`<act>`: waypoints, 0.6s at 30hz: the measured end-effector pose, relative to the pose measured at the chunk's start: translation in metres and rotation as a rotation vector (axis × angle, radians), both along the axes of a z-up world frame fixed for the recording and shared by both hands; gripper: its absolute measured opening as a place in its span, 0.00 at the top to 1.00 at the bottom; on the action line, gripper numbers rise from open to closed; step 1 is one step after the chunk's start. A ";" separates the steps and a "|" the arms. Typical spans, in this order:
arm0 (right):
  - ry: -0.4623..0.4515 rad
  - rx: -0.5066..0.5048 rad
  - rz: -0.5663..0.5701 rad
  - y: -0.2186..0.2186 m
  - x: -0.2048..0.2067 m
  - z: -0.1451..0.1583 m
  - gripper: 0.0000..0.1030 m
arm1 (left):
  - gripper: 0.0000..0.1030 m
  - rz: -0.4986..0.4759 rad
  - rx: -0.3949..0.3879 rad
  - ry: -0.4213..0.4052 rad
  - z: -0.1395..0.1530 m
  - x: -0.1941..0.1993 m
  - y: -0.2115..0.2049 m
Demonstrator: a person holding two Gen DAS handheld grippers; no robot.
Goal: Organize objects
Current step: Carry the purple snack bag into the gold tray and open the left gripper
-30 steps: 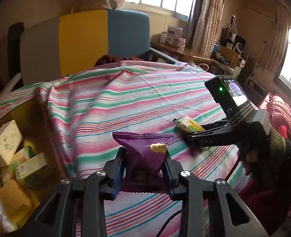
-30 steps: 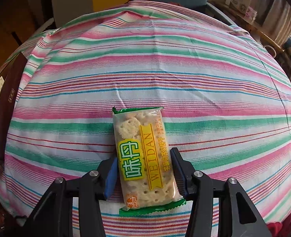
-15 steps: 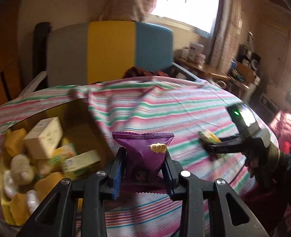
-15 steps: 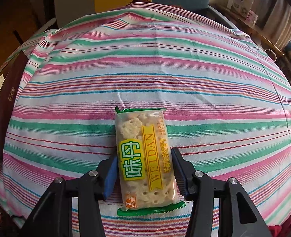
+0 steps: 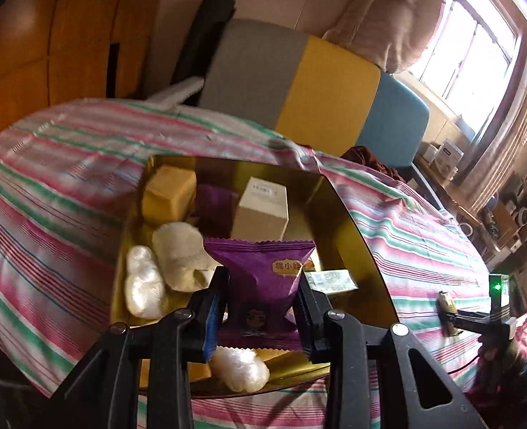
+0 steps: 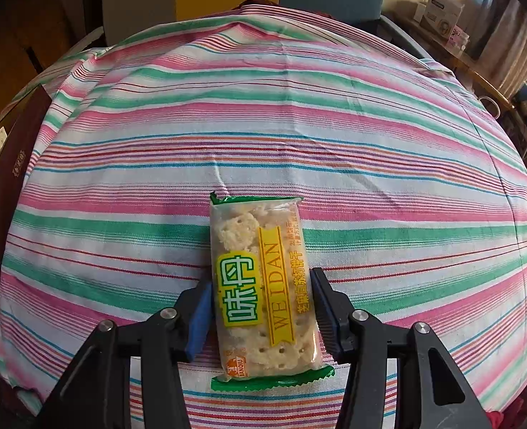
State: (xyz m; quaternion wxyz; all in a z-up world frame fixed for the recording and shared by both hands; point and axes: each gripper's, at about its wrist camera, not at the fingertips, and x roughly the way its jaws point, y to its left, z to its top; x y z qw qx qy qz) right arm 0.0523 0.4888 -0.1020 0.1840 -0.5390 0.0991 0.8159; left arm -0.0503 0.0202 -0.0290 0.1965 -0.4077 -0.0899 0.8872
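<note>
Purple snack packet (image 5: 263,279): lower centre of left wrist view, pinched between jaws of left gripper (image 5: 261,307), held above gold box (image 5: 356,236). Box contents: yellow block (image 5: 168,195) upper left, beige carton (image 5: 261,209) centre, white wrapped pieces (image 5: 143,282) at left.

Cracker packet (image 6: 263,289): lower centre of right wrist view, flat on striped cloth (image 6: 263,125), between jaws of right gripper (image 6: 261,307). Jaws close against packet sides; firm contact cannot be confirmed.

Right gripper also visible at right edge of left wrist view.
</note>
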 end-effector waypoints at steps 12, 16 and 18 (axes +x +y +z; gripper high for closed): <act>-0.002 0.002 0.004 -0.001 0.000 0.001 0.49 | 0.65 -0.073 -0.118 -0.088 -0.032 -0.052 0.070; -0.002 0.004 0.006 0.000 0.001 0.000 0.49 | 0.56 -0.079 -0.147 -0.105 -0.038 -0.055 0.065; -0.001 0.008 0.005 0.000 0.000 0.000 0.49 | 0.51 -0.076 -0.147 -0.107 -0.036 -0.053 0.059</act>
